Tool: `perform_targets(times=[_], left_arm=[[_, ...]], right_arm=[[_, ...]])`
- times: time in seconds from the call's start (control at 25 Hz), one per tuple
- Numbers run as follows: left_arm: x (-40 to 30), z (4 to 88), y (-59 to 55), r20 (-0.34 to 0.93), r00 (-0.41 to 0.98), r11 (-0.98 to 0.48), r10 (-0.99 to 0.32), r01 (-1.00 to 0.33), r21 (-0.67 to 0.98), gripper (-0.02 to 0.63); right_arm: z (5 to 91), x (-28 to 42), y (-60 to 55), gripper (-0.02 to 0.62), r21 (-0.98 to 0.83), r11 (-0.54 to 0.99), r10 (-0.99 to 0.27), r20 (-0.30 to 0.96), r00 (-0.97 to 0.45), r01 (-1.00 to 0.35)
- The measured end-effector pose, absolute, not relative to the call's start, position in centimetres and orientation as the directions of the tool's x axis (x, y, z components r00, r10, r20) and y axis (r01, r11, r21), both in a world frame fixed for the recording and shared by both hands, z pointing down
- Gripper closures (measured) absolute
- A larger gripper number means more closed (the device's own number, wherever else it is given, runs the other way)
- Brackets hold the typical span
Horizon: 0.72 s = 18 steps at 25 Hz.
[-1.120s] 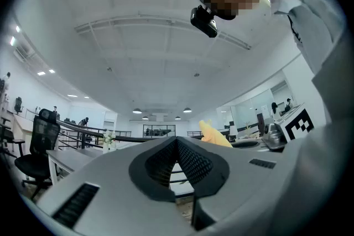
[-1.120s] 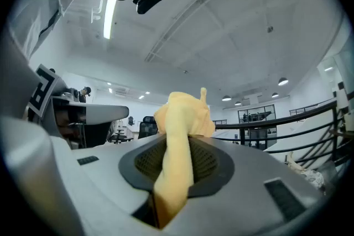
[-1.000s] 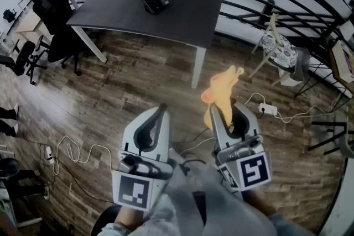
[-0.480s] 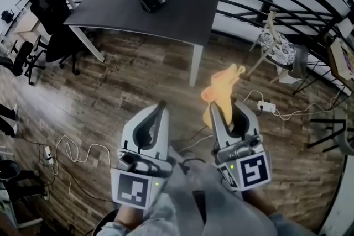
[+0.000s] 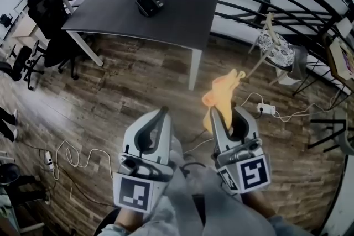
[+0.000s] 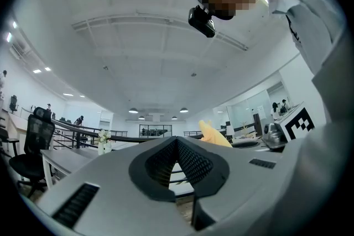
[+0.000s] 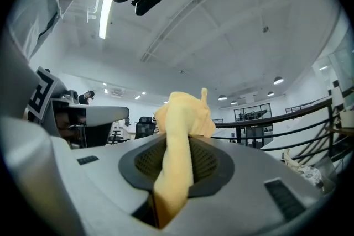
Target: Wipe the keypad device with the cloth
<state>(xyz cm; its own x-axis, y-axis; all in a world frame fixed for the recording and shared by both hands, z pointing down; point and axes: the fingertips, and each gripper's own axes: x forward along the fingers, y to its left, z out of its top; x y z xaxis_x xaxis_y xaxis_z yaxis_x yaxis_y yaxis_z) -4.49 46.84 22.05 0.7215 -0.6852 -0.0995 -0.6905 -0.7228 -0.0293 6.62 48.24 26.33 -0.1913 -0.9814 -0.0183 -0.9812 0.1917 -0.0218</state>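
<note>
head view: keypad device [image 5: 149,4] on the table [image 5: 182,14].
right gripper [image 5: 229,113]: clamped on cloth [image 5: 220,94], well short of table.
left gripper [image 5: 160,114]: jaws together, empty.
next: approach table, lay cloth flat on device, light pressure.

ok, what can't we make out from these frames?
- Keypad device: in the head view it is too small and far away to read keys or dirt. Neither gripper view shows it, since both tilt up toward the ceiling.
- Cloth: its lower end is hidden inside the right tongs. The head view shows only its top tuft.
</note>
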Motion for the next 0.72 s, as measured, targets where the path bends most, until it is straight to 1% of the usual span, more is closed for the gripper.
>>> perform_targets(times=[0.32,0.72], left_arm=[[-4.2,22.0,42.0,-0.107,0.725,-0.727,-0.681,-0.686,-0.025,0.592],[-3.8,21.1,33.1,-0.106,0.745,-0.747,-0.659,-0.664,-0.024,0.592]], right_arm=[[26.5,6.9,43.5,0.495,-0.021,0.189,-0.982,-0.017,-0.189,-0.982],[25.4,6.3,35.1,0.495,-0.005,0.205,-0.979,-0.024,-0.205,-0.979]])
